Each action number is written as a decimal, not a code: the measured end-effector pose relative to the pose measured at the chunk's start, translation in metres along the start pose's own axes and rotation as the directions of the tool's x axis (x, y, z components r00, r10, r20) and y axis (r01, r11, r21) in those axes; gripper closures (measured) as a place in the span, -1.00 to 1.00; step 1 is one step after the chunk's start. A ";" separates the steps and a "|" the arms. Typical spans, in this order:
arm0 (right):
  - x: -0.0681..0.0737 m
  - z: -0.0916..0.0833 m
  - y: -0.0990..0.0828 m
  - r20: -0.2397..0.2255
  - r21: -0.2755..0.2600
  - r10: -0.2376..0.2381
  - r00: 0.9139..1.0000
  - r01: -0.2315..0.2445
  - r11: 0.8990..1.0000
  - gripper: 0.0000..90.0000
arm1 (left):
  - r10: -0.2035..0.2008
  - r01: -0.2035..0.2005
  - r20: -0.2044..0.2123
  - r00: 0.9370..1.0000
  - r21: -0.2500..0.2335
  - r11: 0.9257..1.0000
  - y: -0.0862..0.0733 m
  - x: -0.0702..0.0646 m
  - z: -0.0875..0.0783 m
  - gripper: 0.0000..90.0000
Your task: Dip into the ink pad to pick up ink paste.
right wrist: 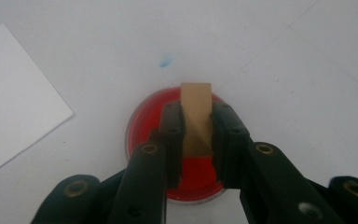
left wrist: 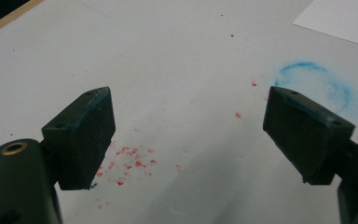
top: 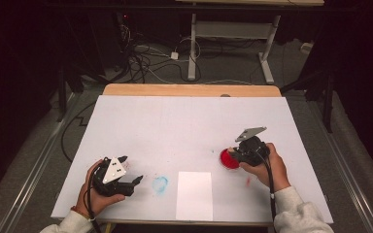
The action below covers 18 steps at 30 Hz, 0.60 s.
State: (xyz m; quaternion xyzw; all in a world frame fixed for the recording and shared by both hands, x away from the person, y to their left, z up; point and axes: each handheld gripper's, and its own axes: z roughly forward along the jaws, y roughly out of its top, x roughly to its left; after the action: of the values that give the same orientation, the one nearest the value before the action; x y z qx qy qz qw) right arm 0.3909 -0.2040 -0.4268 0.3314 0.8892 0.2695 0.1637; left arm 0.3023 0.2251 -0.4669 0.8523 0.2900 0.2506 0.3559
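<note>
1. Evidently a stamping job: right gripper (right wrist: 196, 135) has its fingers clamped on a small tan block (right wrist: 196, 112), poised over the red ink dish (right wrist: 142, 126) near the worktop's (top: 175, 116) right edge.
2. Block looks light, stiff, flat-sided; best pinched mid-height on its sides.
3. Dish looks shallow and probably slides easily.
4. Left gripper (left wrist: 186, 135): fingers spread, empty, near the front left corner.

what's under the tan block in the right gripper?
A round dish of red paint lies under the tan block, which the right gripper clamps between its fingers. The block's lower end is covered, so whether it touches the paint can't be told.
</note>
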 end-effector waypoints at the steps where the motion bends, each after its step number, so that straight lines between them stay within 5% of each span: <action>1: 0.000 0.003 -0.001 -0.002 0.007 0.002 1.000 -0.002 1.000 0.69 | 0.002 -0.002 0.000 1.000 0.000 1.000 0.000 0.000 0.000 -0.64; 18: 0.002 0.014 -0.005 -0.014 0.061 0.009 1.000 -0.008 0.998 0.69 | 0.017 -0.017 0.007 1.000 0.018 1.000 0.001 -0.002 0.002 -0.63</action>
State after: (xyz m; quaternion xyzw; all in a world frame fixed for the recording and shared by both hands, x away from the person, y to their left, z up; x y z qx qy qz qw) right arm 0.3938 -0.2010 -0.4406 0.3382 0.8967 0.2453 0.1462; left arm 0.3022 0.2221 -0.4677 0.8587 0.2839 0.2481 0.3469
